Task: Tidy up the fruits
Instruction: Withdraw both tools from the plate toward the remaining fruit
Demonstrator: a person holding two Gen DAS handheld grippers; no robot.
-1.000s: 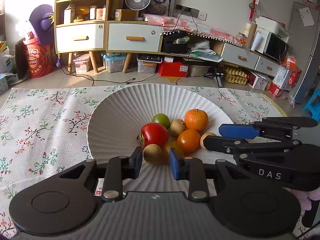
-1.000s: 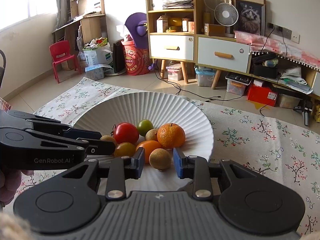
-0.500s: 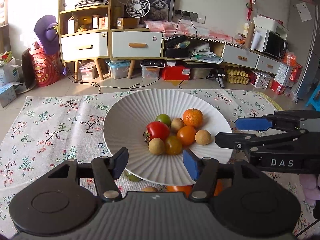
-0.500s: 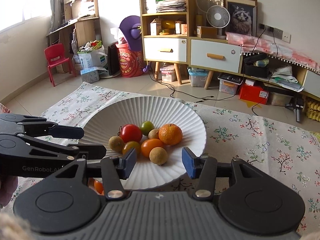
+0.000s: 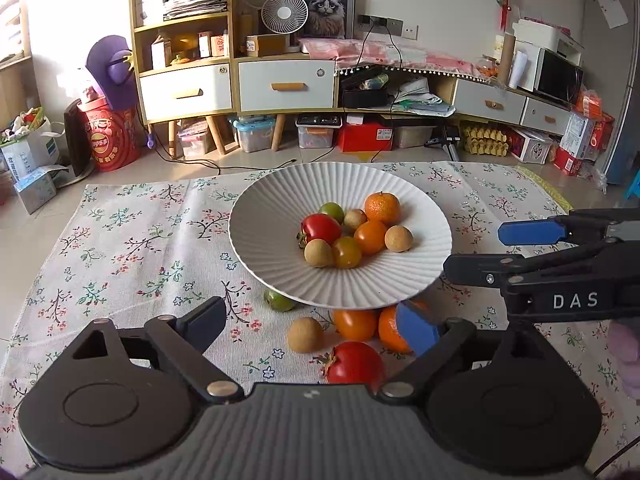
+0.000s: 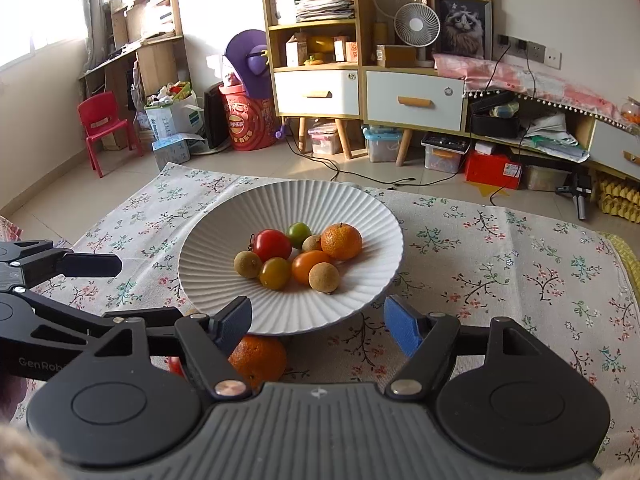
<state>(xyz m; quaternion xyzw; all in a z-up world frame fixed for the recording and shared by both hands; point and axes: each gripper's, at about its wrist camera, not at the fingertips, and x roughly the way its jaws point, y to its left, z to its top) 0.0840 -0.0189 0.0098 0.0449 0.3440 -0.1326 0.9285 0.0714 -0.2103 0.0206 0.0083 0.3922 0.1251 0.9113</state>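
Observation:
A white ribbed plate [image 5: 280,208] [image 6: 224,240] on the flowered cloth holds several fruits: a red tomato [image 5: 320,227], a mandarin [image 5: 382,207], an orange tomato [image 5: 370,236], a green tomato [image 5: 332,211] and brown longans [image 5: 319,253]. Loose fruit lies on the cloth in front of the plate: a red tomato [image 5: 354,362], an orange tomato [image 5: 354,324], a mandarin [image 5: 390,330] [image 6: 258,360], a longan [image 5: 305,334] and a green fruit [image 5: 278,300]. My left gripper [image 5: 314,326] is open and empty above the loose fruit. My right gripper [image 6: 318,320] is open and empty at the plate's near rim.
The flowered cloth [image 5: 132,256] covers the floor around the plate. Behind it stand a drawer cabinet [image 5: 240,84], storage boxes [image 5: 320,134], a red drum [image 5: 108,144] and a red child's chair [image 6: 102,124]. Cables run across the tiles.
Both grippers have let go of a longan each, opened wide and drawn back and up from the plate. The loose fruit in front of the plate has come into view.

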